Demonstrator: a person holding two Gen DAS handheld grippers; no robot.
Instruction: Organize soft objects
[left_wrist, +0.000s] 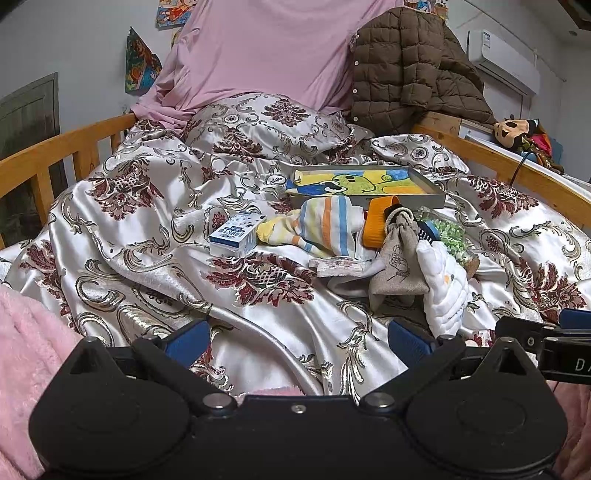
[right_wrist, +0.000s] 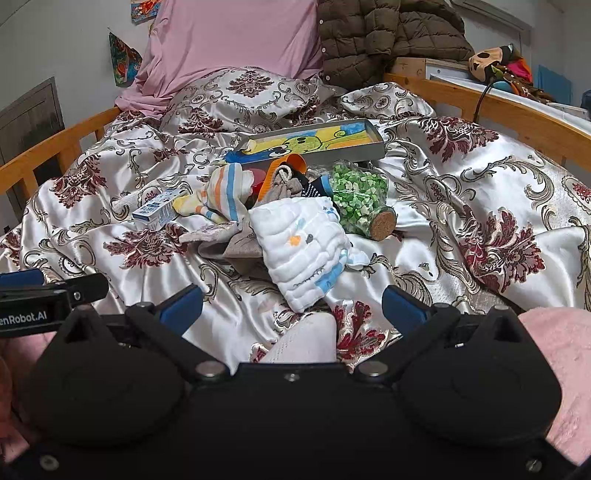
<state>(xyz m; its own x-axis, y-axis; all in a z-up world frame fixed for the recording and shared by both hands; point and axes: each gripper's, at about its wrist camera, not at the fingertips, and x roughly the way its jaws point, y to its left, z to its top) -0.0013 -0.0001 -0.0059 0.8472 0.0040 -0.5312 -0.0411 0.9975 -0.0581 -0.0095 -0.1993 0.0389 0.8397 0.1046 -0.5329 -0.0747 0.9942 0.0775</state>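
While my left gripper (left_wrist: 297, 341) and right gripper (right_wrist: 291, 308) gape empty, soft things wait.
Quilted white cloth (right_wrist: 303, 243) lies crumpled at twelve o'clock on glossy satin bedspread (right_wrist: 480, 206), touching a coarse linen pouch (left_wrist: 397, 258) and striped sock (left_wrist: 325, 229).

**Readable lettering: one partial brand, one fragment**

In the right wrist view, white letters "enRobot.AI" stand on the black body of the left gripper (right_wrist: 55, 291) at nine o'clock, cut off by the frame edge. In the left wrist view, the right gripper (left_wrist: 554, 332) at three o'clock shows only "DA" before the frame ends. The small blue-and-white box (left_wrist: 236, 232) on the bed carries print too small to read.
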